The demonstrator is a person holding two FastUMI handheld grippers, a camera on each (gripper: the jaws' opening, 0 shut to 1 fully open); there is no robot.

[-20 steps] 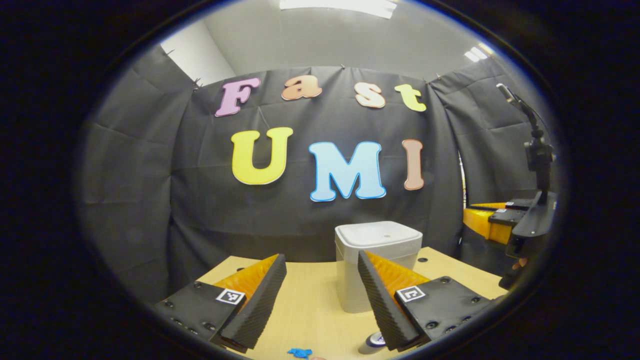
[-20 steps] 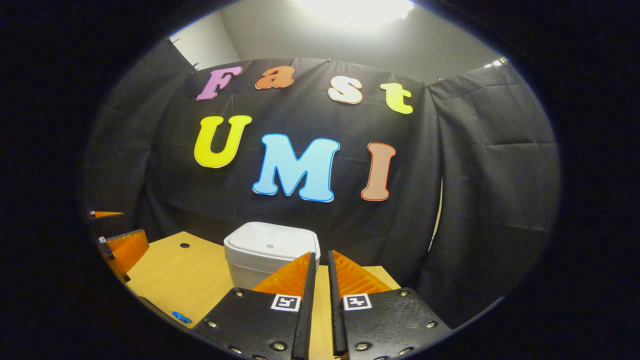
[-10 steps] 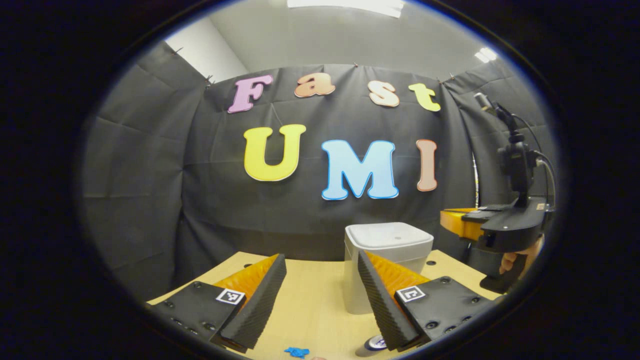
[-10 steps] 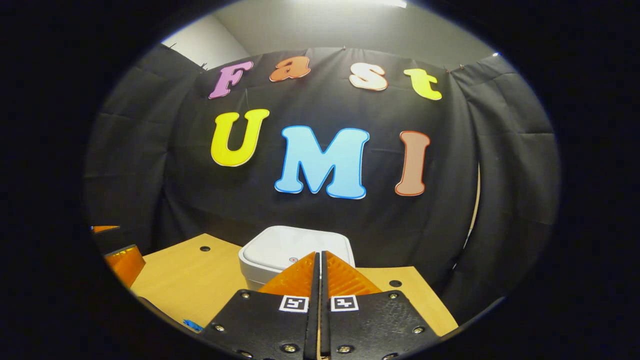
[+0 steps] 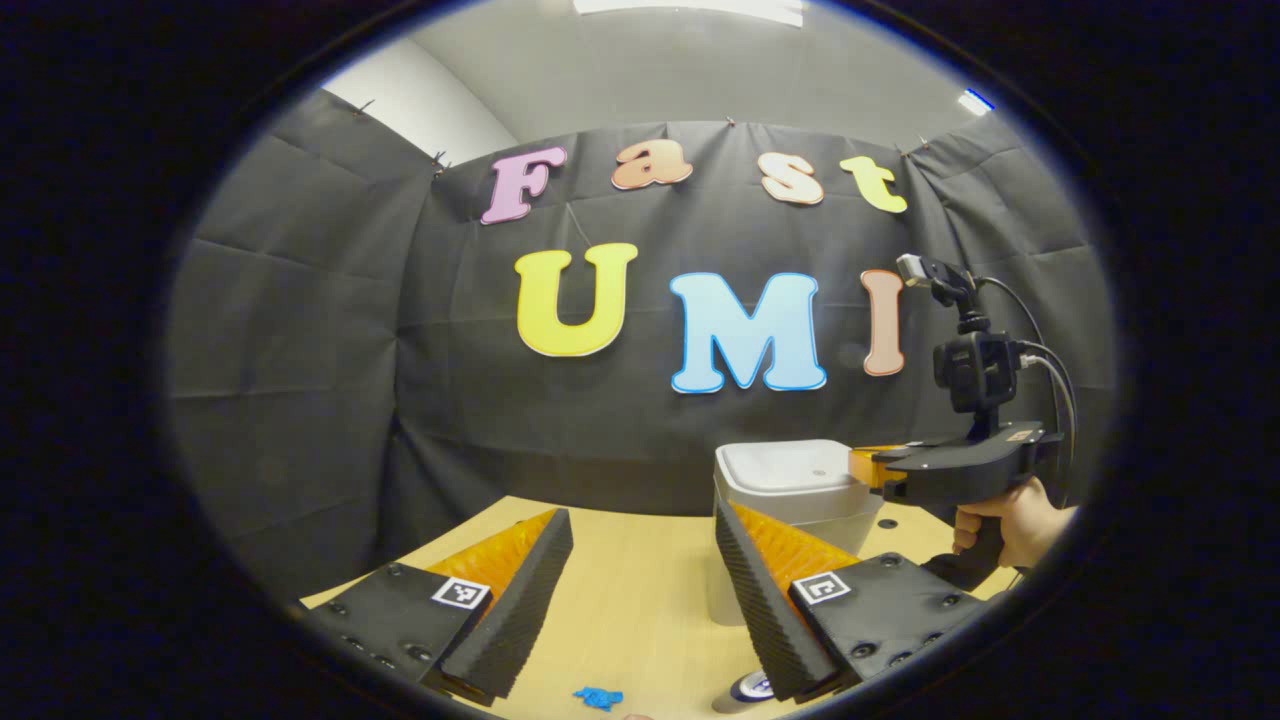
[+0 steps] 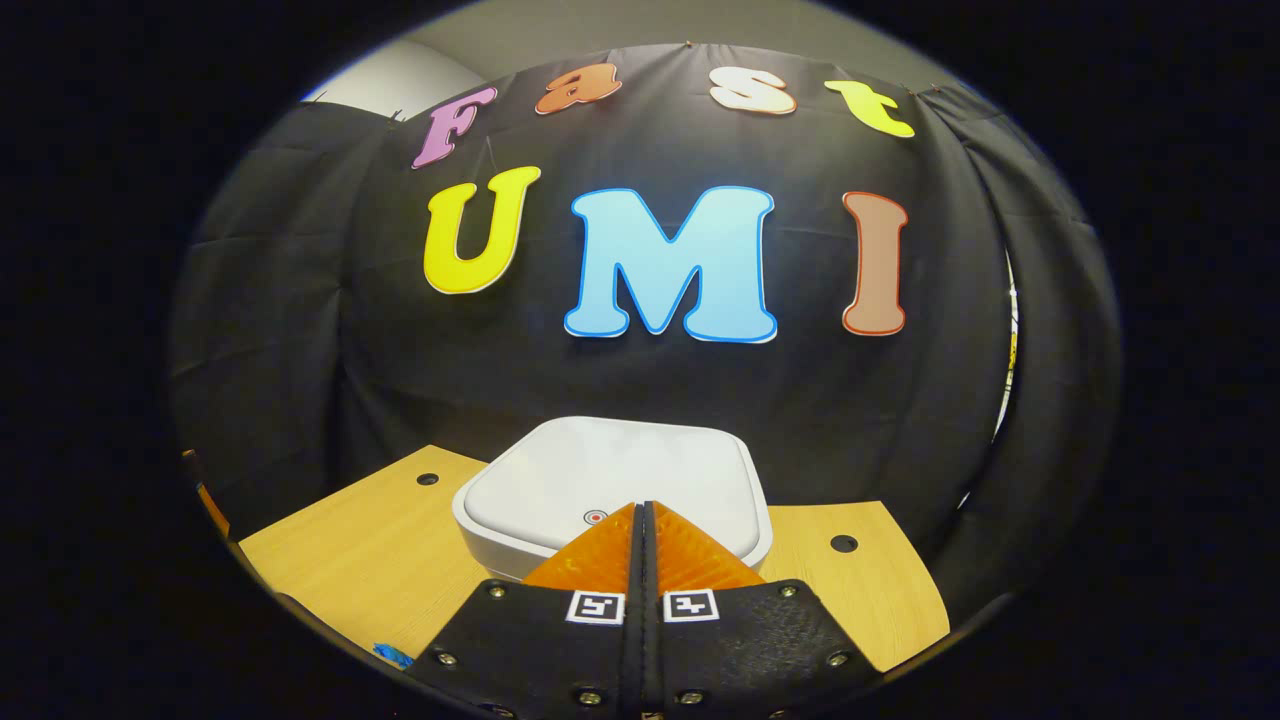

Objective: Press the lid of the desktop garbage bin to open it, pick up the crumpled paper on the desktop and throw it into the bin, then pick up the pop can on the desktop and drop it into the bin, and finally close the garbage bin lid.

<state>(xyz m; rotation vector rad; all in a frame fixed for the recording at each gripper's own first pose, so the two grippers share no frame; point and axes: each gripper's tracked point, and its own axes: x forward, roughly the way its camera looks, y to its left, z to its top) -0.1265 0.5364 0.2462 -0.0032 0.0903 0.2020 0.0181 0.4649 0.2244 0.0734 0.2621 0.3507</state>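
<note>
The white desktop bin point(image 5: 790, 475) stands at the back of the wooden table with its lid point(image 6: 610, 475) down. My right gripper point(image 6: 645, 506) is shut with nothing in it, its tips just over the lid's near edge by a small red mark point(image 6: 594, 517). Whether they touch the lid I cannot tell. In the left gripper view, the right gripper point(image 5: 868, 466) reaches in over the bin, held by a hand point(image 5: 1010, 520). My left gripper point(image 5: 640, 512) is open and empty above the table. The blue crumpled paper point(image 5: 598, 697) and the pop can point(image 5: 745, 688) lie low in front of it.
The wooden table point(image 6: 370, 560) has small round holes point(image 6: 844, 543) near its back corners. Black cloth walls close off the back and sides. The blue paper point(image 6: 392, 655) lies near the table's front left edge in the right gripper view.
The right gripper has closed from slightly apart to shut and moved forward and down over the bin lid. The left gripper stayed open and turned slightly left.
</note>
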